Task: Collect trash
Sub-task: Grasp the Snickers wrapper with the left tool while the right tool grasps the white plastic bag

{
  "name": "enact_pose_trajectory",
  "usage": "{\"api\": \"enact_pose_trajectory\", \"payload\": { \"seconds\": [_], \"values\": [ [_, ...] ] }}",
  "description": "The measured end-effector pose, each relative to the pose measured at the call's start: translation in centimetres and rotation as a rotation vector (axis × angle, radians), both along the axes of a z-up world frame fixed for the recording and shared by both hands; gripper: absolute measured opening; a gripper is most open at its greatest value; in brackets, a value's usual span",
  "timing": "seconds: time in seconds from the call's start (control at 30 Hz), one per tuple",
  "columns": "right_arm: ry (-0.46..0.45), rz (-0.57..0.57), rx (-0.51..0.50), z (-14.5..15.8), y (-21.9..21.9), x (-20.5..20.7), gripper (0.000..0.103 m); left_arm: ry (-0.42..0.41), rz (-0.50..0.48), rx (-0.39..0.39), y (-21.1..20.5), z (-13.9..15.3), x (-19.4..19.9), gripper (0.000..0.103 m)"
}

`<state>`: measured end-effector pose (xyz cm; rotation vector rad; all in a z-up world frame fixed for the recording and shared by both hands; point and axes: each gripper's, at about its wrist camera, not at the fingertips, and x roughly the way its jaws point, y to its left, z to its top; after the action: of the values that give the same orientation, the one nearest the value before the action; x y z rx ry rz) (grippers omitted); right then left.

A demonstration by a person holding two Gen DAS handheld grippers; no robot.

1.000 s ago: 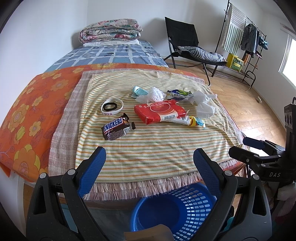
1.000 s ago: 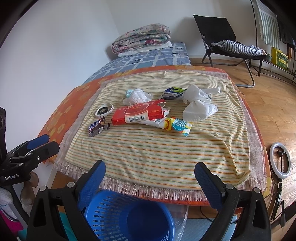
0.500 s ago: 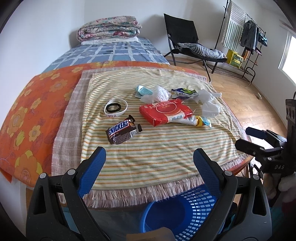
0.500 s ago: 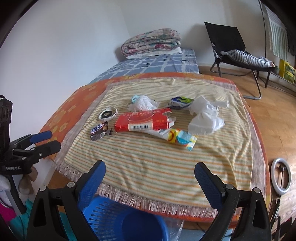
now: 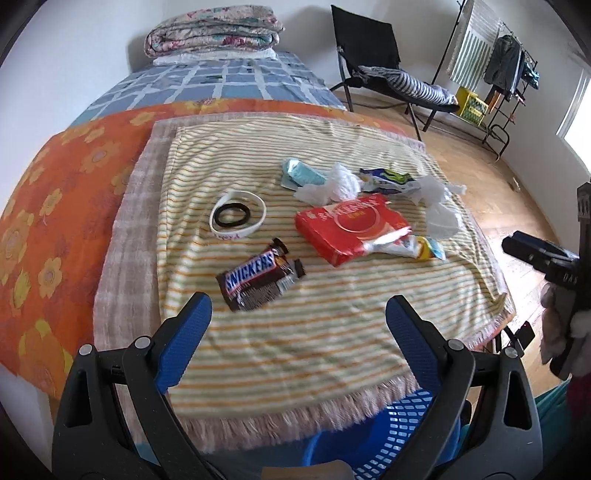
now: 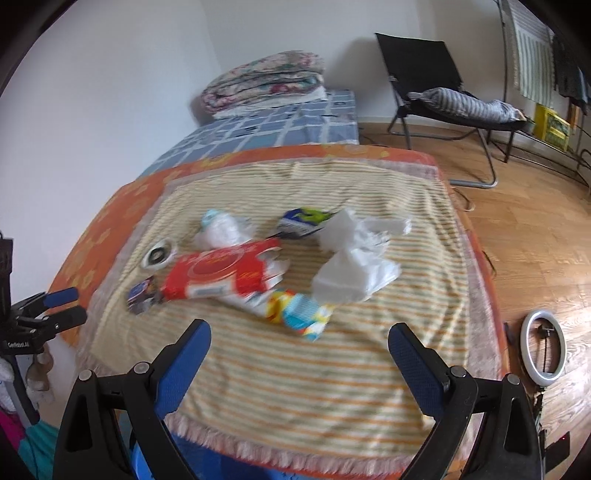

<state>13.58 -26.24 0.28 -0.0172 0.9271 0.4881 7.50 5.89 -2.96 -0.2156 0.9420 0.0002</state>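
Observation:
Trash lies on a striped cloth (image 5: 332, 325) on a low bed. A Snickers wrapper (image 5: 258, 279) is nearest my left gripper (image 5: 298, 314), which is open and empty just short of it. A red tissue pack (image 5: 351, 229) (image 6: 221, 275), crumpled white tissues (image 6: 354, 266), a colourful wrapper (image 6: 299, 312), a blue-green wrapper (image 6: 303, 221) and a light blue packet (image 5: 301, 173) lie beyond. My right gripper (image 6: 299, 341) is open and empty over the cloth's near part. A blue basket (image 5: 388, 435) stands below the bed's front edge.
A white ring with a black band inside (image 5: 236, 218) lies left of the trash. Folded quilts (image 5: 214, 31) sit at the bed's far end. A black chair (image 6: 436, 85), a clothes rack (image 5: 498, 74) and a ring light (image 6: 545, 350) stand on the wooden floor to the right.
Both grippers have moved forward over the cloth towards the trash. The basket has dropped lower in both views. Both grippers remain open.

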Motion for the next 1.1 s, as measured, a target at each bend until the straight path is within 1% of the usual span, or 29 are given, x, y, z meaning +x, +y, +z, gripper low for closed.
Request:
{"api": "enact_pose_trajectory", "payload": {
  "seconds": [0.1, 0.2, 0.27, 0.33, 0.4, 0.43, 0.5, 0.63, 0.7, 0.8, 0.9, 0.97, 1.0, 1.07, 1.1],
  "values": [
    [0.035, -0.046, 0.024, -0.4, -0.9, 2.2, 0.098, 0.025, 0.013, -0.056, 1.6, -0.8, 1.6, 0.097],
    [0.073, -0.086, 0.05, -1.0, -1.4, 4.4, 0.098, 0.048, 0.043, -0.094, 3.2, -1.7, 3.3, 0.097],
    [0.093, -0.104, 0.063, -1.5, -1.7, 5.4, 0.098, 0.059, 0.066, -0.106, 4.2, -2.3, 4.2, 0.096],
    [0.113, -0.124, 0.073, -1.9, -1.8, 6.6, 0.098, 0.075, 0.096, -0.139, 5.5, -3.1, 5.3, 0.093],
    [0.12, -0.135, 0.074, -2.2, -1.6, 7.3, 0.098, 0.088, 0.12, -0.172, 6.4, -3.8, 6.0, 0.087],
    [0.118, -0.136, 0.072, -2.3, -1.5, 7.5, 0.098, 0.094, 0.127, -0.187, 6.7, -4.1, 6.4, 0.086],
    [0.109, -0.134, 0.056, -2.4, -1.2, 8.1, 0.098, 0.109, 0.123, -0.205, 7.0, -4.9, 7.0, 0.083],
    [0.102, -0.129, 0.039, -3.0, -0.8, 9.0, 0.098, 0.151, 0.096, -0.217, 6.7, -6.3, 8.0, 0.083],
    [0.117, -0.135, 0.052, -3.3, -0.8, 9.7, 0.098, 0.177, 0.078, -0.229, 6.5, -7.0, 8.2, 0.083],
    [0.149, -0.178, 0.095, -3.8, -1.6, 11.0, 0.098, 0.213, 0.053, -0.246, 5.9, -7.8, 8.1, 0.083],
    [0.177, -0.215, 0.137, -4.2, -2.3, 12.2, 0.098, 0.229, 0.024, -0.235, 4.9, -8.0, 7.8, 0.083],
    [0.191, -0.227, 0.149, -4.5, -2.3, 12.8, 0.098, 0.233, -0.016, -0.199, 3.8, -8.0, 7.8, 0.082],
    [0.196, -0.23, 0.149, -4.8, -2.2, 13.1, 0.098, 0.237, -0.034, -0.175, 3.2, -8.1, 7.8, 0.077],
    [0.201, -0.232, 0.137, -5.3, -1.9, 13.5, 0.098, 0.244, -0.057, -0.133, 2.4, -8.2, 7.8, 0.073],
    [0.202, -0.23, 0.124, -5.7, -1.5, 13.8, 0.098, 0.246, -0.066, -0.112, 2.0, -8.3, 7.9, 0.073]
  ]
}}
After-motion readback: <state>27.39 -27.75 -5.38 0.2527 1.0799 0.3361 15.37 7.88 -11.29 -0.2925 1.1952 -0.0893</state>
